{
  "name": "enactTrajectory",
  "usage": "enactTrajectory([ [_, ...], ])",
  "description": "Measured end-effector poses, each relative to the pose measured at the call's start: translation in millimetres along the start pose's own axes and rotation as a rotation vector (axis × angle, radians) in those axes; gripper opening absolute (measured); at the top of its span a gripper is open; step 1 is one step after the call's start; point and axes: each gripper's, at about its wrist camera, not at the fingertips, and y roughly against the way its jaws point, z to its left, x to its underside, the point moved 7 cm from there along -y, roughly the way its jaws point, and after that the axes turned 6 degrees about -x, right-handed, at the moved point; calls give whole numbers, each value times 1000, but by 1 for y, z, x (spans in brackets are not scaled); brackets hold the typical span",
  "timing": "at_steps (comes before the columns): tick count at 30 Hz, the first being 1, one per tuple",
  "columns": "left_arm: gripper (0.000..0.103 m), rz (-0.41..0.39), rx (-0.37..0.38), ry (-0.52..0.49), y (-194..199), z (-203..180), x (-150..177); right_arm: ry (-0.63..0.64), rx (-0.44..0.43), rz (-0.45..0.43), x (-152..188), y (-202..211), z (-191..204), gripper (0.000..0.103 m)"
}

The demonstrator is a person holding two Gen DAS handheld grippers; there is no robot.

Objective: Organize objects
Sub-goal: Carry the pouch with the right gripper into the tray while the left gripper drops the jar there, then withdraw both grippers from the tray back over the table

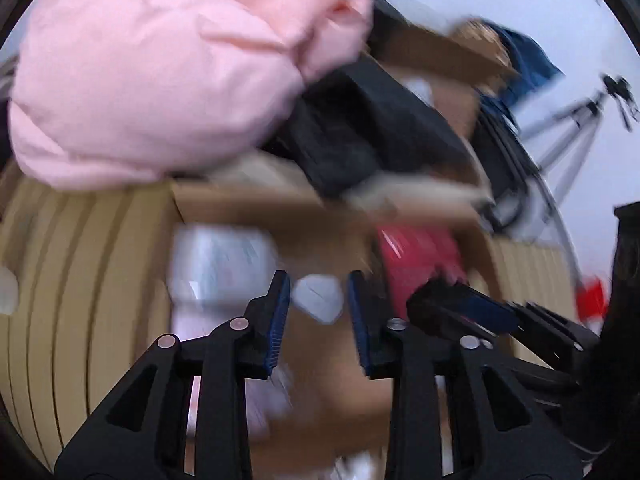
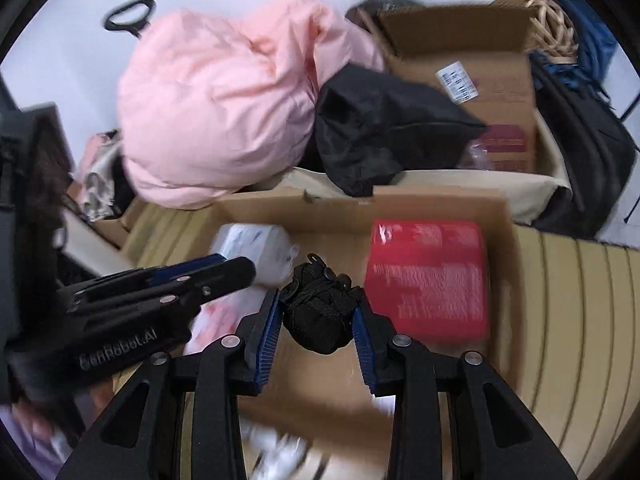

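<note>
R gripper (image 2: 316,316): fingers clamped on black pouch (image 2: 320,312), both blue pads touching its sides; held over open cardboard box (image 2: 332,216).
L gripper (image 1: 318,312): fingers apart w/ moderate gap, nothing between; pointed into same box. Seen side-on in right wrist view (image 2: 224,268), to left of pouch, opening unclear from there.
Box contents: red packet (image 2: 428,280) on right side; white packet (image 2: 256,248) at left, near back wall; pinkish-white packs lower left, blurred.
Behind box: pink puffy jacket (image 2: 216,112) piled at left; black fabric bundle (image 2: 380,128) just beside it, touching; 2nd open cardboard box (image 2: 480,64) at rear right.
Far right: dark backpack (image 2: 580,140); woven basket (image 2: 552,24) above it.
Surface under box: beige ribbed mat (image 2: 568,300).
Left wrist view: heavy motion blur.
</note>
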Motion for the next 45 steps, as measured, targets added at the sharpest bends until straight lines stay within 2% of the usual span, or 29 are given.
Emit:
enactTrajectory([
  [1, 37, -14, -1, 21, -6, 6, -7, -9, 3, -12, -5, -8, -5, 46],
  [2, 38, -11, 12, 47, -10, 11, -11, -23, 2, -31, -10, -13, -12, 58],
  [3, 41, -1, 38, 71, -11, 15, -15, -42, 8, -59, -17, -15, -20, 80],
  [5, 48, 14, 127, 55, -7, 14, -14, -76, -47, -107, -25, -11, -26, 100],
  [6, 50, 8, 122, 33, -4, 13, -13, -88, -79, -126, -28, -8, -27, 103],
  [9, 60, -56, 29, -84, 17, 11, -2, -66, -48, -175, -32, 11, -26, 103],
  [12, 62, -84, -36, -197, 48, 6, 18, -26, -27, -206, -27, 42, -12, 103],
  [14, 65, -107, -40, -252, 84, 4, 43, 24, 2, -195, -5, 74, 5, 103],
  [15, 74, -121, -30, -255, 97, 4, 51, 49, 29, -187, 6, 88, 10, 103],
  [16, 79, -141, -15, -249, 118, 5, 68, 91, 69, -176, 27, 109, 19, 103],
  [19, 81, -165, 59, -271, 175, 4, 123, 116, 118, -189, 81, 159, 32, 103],
  [22, 84, -168, 47, -289, 220, 7, 164, 58, 126, -200, 138, 205, 40, 103],
  [24, 89, -172, 30, -293, 253, 13, 191, 45, 235, -199, 176, 230, 46, 103],
  [26, 97, -199, 21, -268, 281, 22, 212, 39, 248, -210, 217, 255, 59, 103],
  [28, 101, -220, 23, -258, 304, 27, 232, 8, 224, -217, 248, 272, 71, 103],
  [32, 102, -235, 28, -230, 333, 30, 264, 86, 369, -195, 284, 294, 93, 103],
  [33, 102, -237, 34, -232, 339, 29, 272, 101, 364, -198, 290, 298, 100, 103],
  [36, 103, -240, 27, -235, 349, 27, 291, 121, 281, -200, 303, 300, 119, 103],
  [38, 103, -242, 11, -235, 355, 28, 302, 140, 280, -188, 311, 299, 129, 103],
  [40, 103, -238, -9, -230, 357, 32, 309, 157, 268, -195, 319, 300, 138, 103],
  [44, 103, -246, -51, -201, 364, 40, 316, 147, 189, -200, 332, 301, 142, 103],
  [45, 103, -248, -53, -194, 365, 42, 317, 138, 197, -203, 334, 301, 141, 103],
])
